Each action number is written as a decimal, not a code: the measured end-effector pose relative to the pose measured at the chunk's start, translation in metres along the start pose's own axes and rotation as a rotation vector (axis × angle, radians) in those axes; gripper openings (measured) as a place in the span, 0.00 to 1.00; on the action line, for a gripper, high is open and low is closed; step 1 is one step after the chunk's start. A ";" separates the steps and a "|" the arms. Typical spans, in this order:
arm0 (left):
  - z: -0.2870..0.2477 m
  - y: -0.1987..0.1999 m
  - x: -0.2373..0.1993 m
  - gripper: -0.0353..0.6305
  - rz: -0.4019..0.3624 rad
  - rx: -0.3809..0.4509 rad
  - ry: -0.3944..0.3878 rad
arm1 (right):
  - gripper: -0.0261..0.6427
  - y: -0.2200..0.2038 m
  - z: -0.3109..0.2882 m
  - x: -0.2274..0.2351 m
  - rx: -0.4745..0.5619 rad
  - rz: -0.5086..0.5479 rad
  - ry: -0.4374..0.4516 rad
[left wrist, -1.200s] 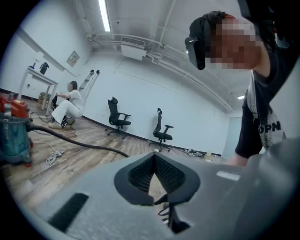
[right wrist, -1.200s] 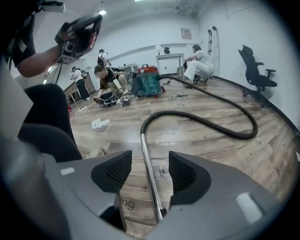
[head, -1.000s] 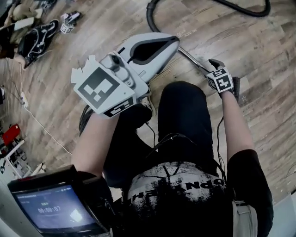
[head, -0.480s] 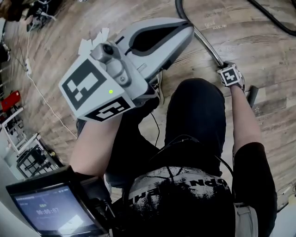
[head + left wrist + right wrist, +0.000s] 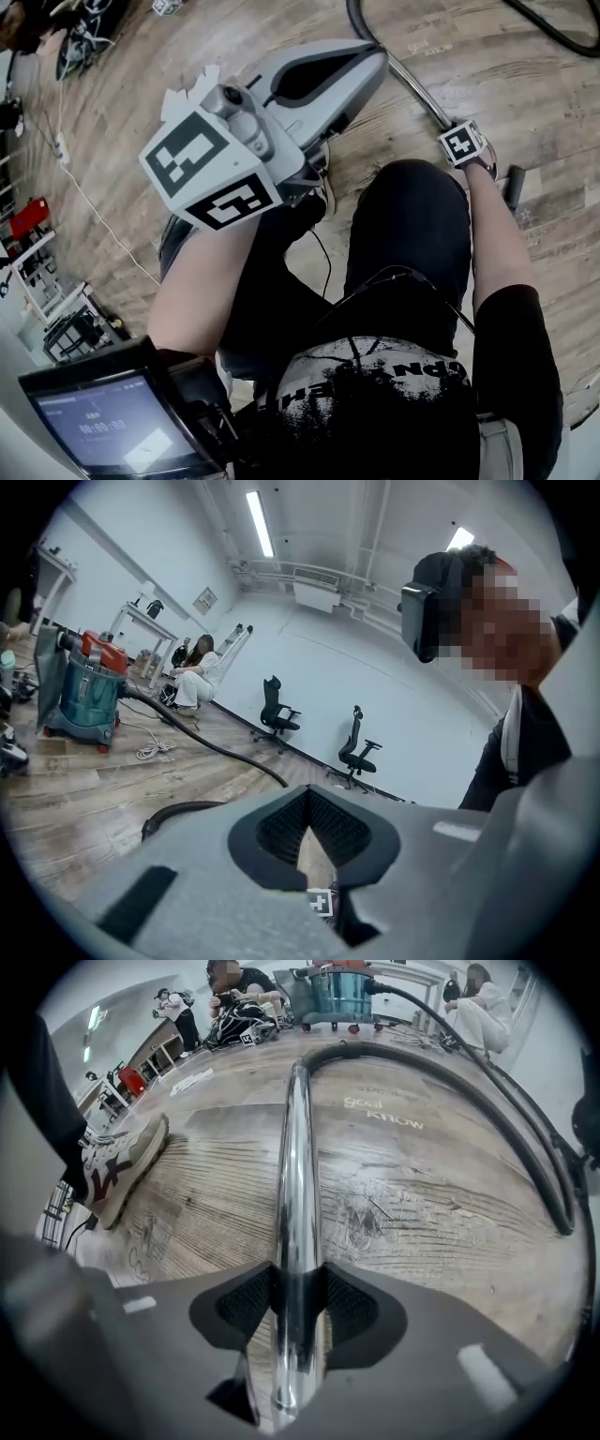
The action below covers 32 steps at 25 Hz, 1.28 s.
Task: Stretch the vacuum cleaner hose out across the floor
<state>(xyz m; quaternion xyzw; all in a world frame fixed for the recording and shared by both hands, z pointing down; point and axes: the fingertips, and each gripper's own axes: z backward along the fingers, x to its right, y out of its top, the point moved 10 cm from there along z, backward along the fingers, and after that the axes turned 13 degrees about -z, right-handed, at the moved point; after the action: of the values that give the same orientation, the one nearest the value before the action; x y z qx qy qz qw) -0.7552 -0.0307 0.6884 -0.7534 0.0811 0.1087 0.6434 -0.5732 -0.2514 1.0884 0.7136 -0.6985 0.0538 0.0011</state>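
Your right gripper (image 5: 298, 1290) has closed in and now clamps the shiny chrome vacuum tube (image 5: 296, 1166). Your left gripper (image 5: 309, 829) stays raised, jaws together, empty.

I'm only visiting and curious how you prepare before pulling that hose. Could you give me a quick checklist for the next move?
1. Right tongs closed on the chrome tube: ok, pads press both sides.
2. Left tongs free: ok, shut, empty, raised.
3. Black hose joined to the tube's far end: ok.
4. Hose lying straight: not ok, it curves across the floor.
5. Shoe apart from the tube: ok.
6. Hose's other end on the vacuum cleaner: cannot tell.
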 end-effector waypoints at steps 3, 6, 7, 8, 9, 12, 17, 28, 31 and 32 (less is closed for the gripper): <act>-0.003 -0.011 -0.010 0.06 0.026 -0.014 -0.013 | 0.31 0.009 0.002 -0.007 0.049 0.005 0.046; -0.009 -0.026 -0.004 0.06 0.041 -0.049 -0.002 | 0.30 -0.001 0.015 -0.005 -0.010 0.011 0.015; -0.011 -0.033 -0.001 0.06 0.039 -0.074 0.001 | 0.31 -0.001 0.018 -0.006 0.009 0.026 0.033; -0.013 -0.042 0.001 0.06 0.034 -0.104 0.004 | 0.30 -0.001 0.019 -0.006 0.028 0.040 0.052; -0.015 -0.051 0.001 0.06 0.033 -0.140 0.009 | 0.31 0.000 0.022 -0.006 0.035 0.050 0.063; -0.022 -0.085 -0.009 0.15 0.113 -0.248 0.022 | 0.30 -0.004 0.035 -0.003 0.030 0.056 0.070; -0.060 -0.168 -0.046 0.27 0.453 -0.371 0.078 | 0.30 -0.006 0.068 0.013 0.031 0.055 0.063; -0.149 -0.349 -0.031 0.52 1.130 -0.050 0.147 | 0.30 -0.027 0.125 -0.005 0.039 0.028 0.177; -0.183 -0.355 -0.027 0.56 1.189 0.103 0.080 | 0.30 -0.030 0.128 -0.004 0.023 0.049 0.151; -0.193 -0.352 -0.026 0.55 1.206 0.139 0.073 | 0.30 -0.032 0.130 -0.001 0.020 0.050 0.141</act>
<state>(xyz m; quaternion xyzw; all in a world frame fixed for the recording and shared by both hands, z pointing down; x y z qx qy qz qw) -0.6761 -0.1653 1.0590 -0.5342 0.5225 0.4228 0.5127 -0.5318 -0.2594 0.9614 0.6902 -0.7138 0.1109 0.0420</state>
